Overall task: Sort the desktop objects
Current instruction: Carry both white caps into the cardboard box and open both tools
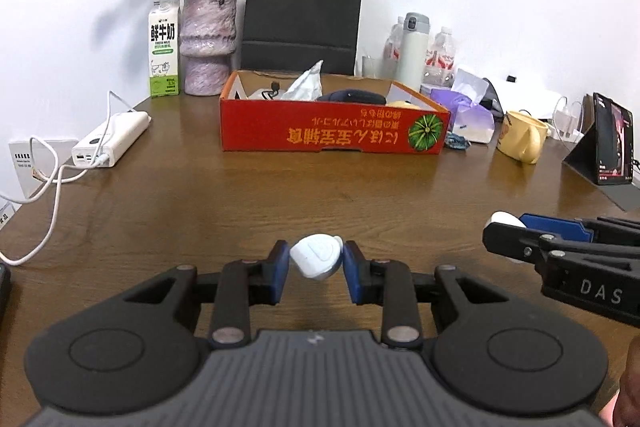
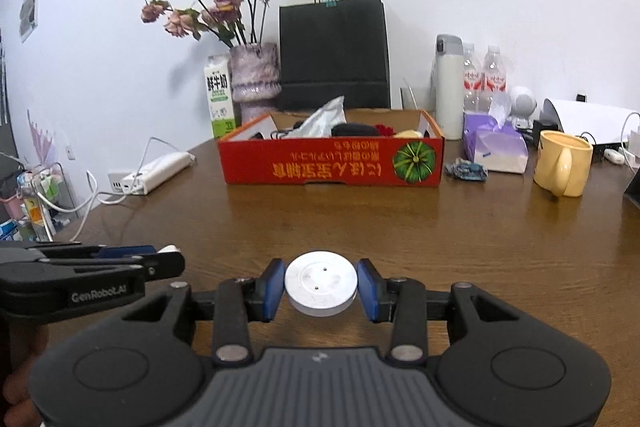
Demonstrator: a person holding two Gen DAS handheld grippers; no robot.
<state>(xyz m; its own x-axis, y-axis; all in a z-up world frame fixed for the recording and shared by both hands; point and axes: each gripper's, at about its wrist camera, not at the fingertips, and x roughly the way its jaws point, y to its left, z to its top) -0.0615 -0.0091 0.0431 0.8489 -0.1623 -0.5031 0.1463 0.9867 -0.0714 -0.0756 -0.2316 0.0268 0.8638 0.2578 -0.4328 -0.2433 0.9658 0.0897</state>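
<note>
**Above the wooden table: one object gripped in each hand**

Over the brown table (image 1: 280, 195), your left gripper (image 1: 316, 261) is clamped on a small pale-blue rounded object (image 1: 317, 255), its blue pads pressing both sides, and the object is held clear of the wood. Your right gripper (image 2: 321, 287) is clamped on a white round disc (image 2: 321, 287) with two small dark dots on its top face; the pads grip its rim left and right, and it too hangs above the surface.

Each gripper shows at the edge of the other's view, so the two sit side by side, near but apart.

Ahead of you, the red cardboard box (image 2: 332, 163) sits mid-table, open at the top and already holding a crumpled white bag, dark items and something yellow. Just right of it lie a crumpled blue wrapper (image 2: 466, 171), a purple tissue pack (image 2: 496, 147) and a yellow mug (image 2: 562, 163). Left of the box rests a white power bank (image 1: 112, 139) with its cable. Behind stand a milk carton (image 1: 164, 55), a vase of dried roses (image 1: 208, 43) and a black paper bag (image 1: 302, 15).
</note>
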